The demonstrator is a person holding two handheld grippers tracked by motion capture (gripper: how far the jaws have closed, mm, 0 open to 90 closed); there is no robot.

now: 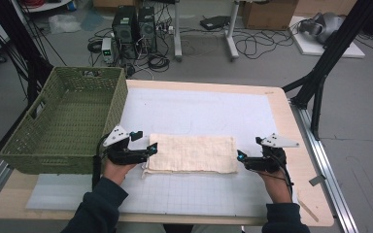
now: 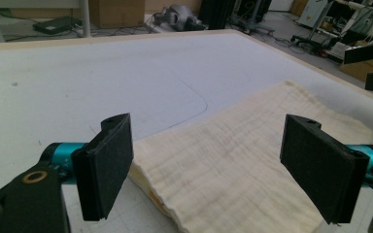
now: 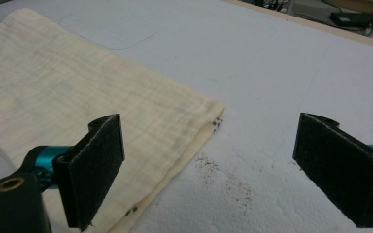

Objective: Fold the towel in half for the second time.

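Two hand-held grippers, left [image 1: 151, 148] and right [image 1: 241, 156], spread wide | flank folded cloth [image 1: 194, 153] on surface [image 1: 281, 111] | no grasp yet; basket [image 1: 63, 121] empty.

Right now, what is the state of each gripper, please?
Left gripper: open, jaws around the folded cloth corner.
Right gripper: open, holding nothing.

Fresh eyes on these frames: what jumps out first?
The folded cream cloth lying flat at the middle of the white table mat, with an open gripper at each short end: the left gripper at its left edge, the right gripper just off its right edge. Next, the big green woven basket on the table's left side, beside the cloth.
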